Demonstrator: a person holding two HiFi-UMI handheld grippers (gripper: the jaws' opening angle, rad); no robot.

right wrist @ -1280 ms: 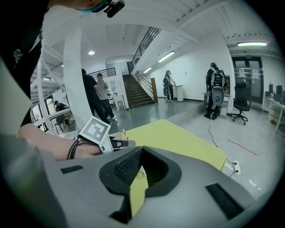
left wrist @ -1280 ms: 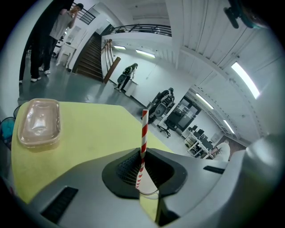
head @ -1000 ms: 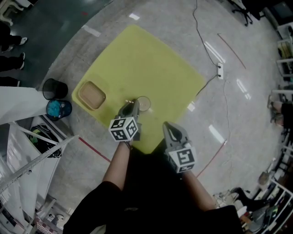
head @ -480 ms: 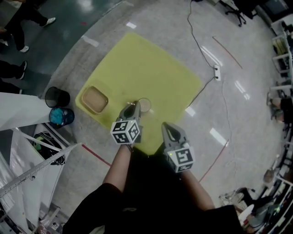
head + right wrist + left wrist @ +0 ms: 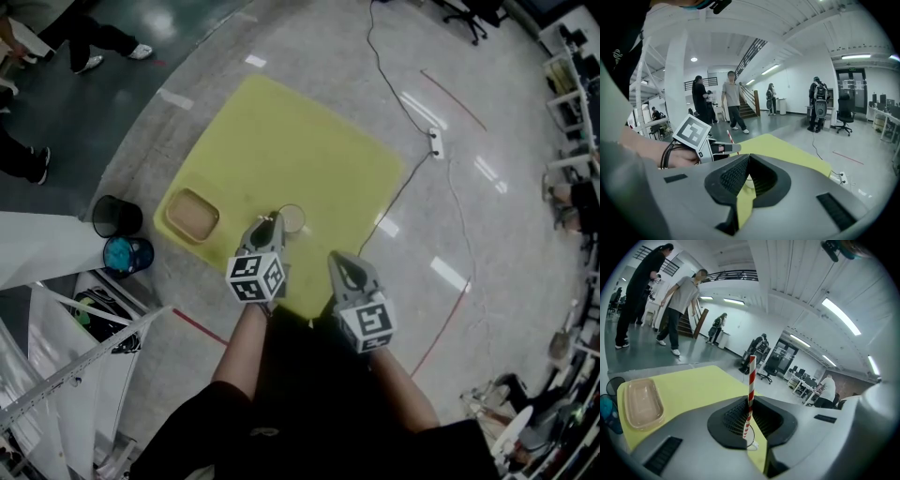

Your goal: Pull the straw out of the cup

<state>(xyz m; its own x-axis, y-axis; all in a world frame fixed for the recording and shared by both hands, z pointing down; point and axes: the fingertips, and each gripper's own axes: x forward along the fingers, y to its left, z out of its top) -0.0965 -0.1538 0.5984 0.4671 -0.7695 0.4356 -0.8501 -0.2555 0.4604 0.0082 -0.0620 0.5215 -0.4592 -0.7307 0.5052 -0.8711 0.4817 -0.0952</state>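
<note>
My left gripper [image 5: 271, 221] [image 5: 749, 426] is shut on a red-and-white striped straw [image 5: 751, 380], which stands upright between the jaws. The straw's lower end hangs right over the rim of a clear cup [image 5: 293, 217] [image 5: 752, 445] on the yellow mat [image 5: 300, 141]. I cannot tell whether the tip is still inside the cup. My right gripper [image 5: 338, 260] [image 5: 746, 161] hovers to the right of the cup, near the mat's front edge, its jaws together with nothing in them. In the right gripper view the left gripper [image 5: 732, 148] and the straw [image 5: 730, 137] show at the left.
A tan tray [image 5: 190, 215] [image 5: 642, 403] lies on the mat's left part. A black bin [image 5: 116, 216] and a blue bucket [image 5: 127, 254] stand on the floor beside it. A cable with a power strip [image 5: 434, 142] runs at the right. People stand farther back.
My left gripper has risen a little with the straw in it. The right gripper has barely moved.
</note>
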